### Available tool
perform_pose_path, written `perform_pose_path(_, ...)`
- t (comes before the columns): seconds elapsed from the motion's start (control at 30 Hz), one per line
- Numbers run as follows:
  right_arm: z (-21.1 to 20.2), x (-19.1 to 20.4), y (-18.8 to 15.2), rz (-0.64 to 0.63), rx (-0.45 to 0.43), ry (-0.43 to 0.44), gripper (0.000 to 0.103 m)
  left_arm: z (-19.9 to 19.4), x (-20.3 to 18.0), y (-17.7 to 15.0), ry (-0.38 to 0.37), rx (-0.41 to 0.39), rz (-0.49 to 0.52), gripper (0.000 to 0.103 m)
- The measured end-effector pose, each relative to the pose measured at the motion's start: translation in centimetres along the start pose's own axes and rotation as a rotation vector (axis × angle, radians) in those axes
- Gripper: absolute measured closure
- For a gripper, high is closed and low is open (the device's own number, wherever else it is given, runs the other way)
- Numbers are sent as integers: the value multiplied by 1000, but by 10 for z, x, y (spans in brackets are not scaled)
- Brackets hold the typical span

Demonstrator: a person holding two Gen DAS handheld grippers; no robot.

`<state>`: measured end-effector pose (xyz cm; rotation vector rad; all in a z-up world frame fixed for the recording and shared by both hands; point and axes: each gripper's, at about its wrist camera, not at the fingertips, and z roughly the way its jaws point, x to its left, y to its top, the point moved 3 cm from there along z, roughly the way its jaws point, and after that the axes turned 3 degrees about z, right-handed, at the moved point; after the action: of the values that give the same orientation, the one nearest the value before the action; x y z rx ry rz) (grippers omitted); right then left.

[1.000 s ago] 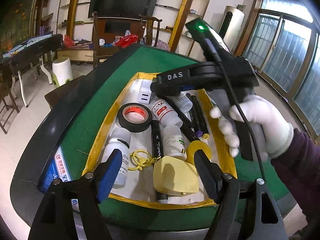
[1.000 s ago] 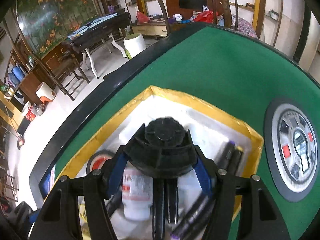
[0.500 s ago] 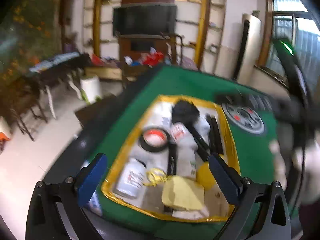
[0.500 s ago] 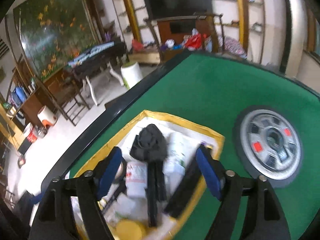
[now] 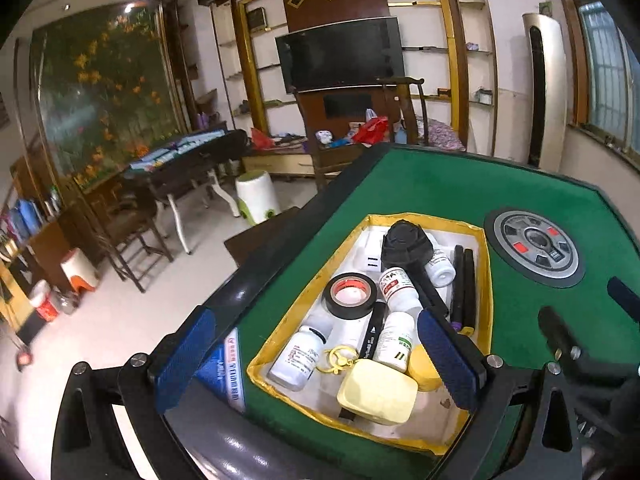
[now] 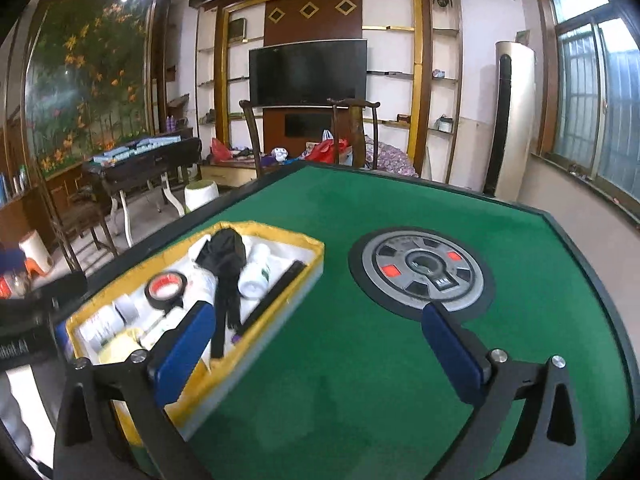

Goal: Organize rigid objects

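Observation:
A yellow-rimmed tray (image 5: 485, 280) on the green table holds a black tape roll (image 5: 351, 295), white bottles (image 5: 396, 286), black markers (image 5: 463, 280), a gold keyring (image 5: 338, 358), a pale yellow case (image 5: 376, 392) and a black knobbed stand (image 5: 406, 240). My left gripper (image 5: 316, 356) hangs open above the tray's near end, touching nothing. My right gripper (image 6: 320, 352) is over bare felt to the right of the tray (image 6: 276, 229); its jaws are opening and nothing is between them. The black stand (image 6: 226, 248) lies free in the tray.
A round grey panel (image 6: 424, 272) is set in the table's middle, just past the right gripper. The table's black edge (image 5: 256, 276) runs along the tray's left. Beyond it stand wooden chairs (image 6: 352, 132), a white stool (image 5: 256, 196) and a dark side table (image 5: 188, 156).
The right gripper let go of the black stand in the tray and drew back to the right. The left gripper opened wider, pulled back and tilted up.

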<state>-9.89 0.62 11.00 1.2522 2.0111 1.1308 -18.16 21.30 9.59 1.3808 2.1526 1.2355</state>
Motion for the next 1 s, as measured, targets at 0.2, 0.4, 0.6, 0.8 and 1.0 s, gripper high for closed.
perform_pose_path(0.2, -7, -9, -10, 6, 7, 10, 0, -11, -16, -2, -15, 9, 20, 1)
perform_pose_path(0.4, -12, -13, -22, 9, 24, 8, 0, -13, -21, -6, -26, 27, 31, 1)
perform_pose_path(0.6, -15, -10, -29, -11, 46, 6, 0, -5, -17, -12, -39, 69, 18, 1)
perform_pose_path(0.8, -15, 0, -28, -40, 53, 9, 0, 0, -16, -12, -34, 80, 11, 1)
perform_pose_path(1.0, -10, 5, -29, -43, 76, 20, 0, 2, -16, -13, -36, 80, 15, 1)
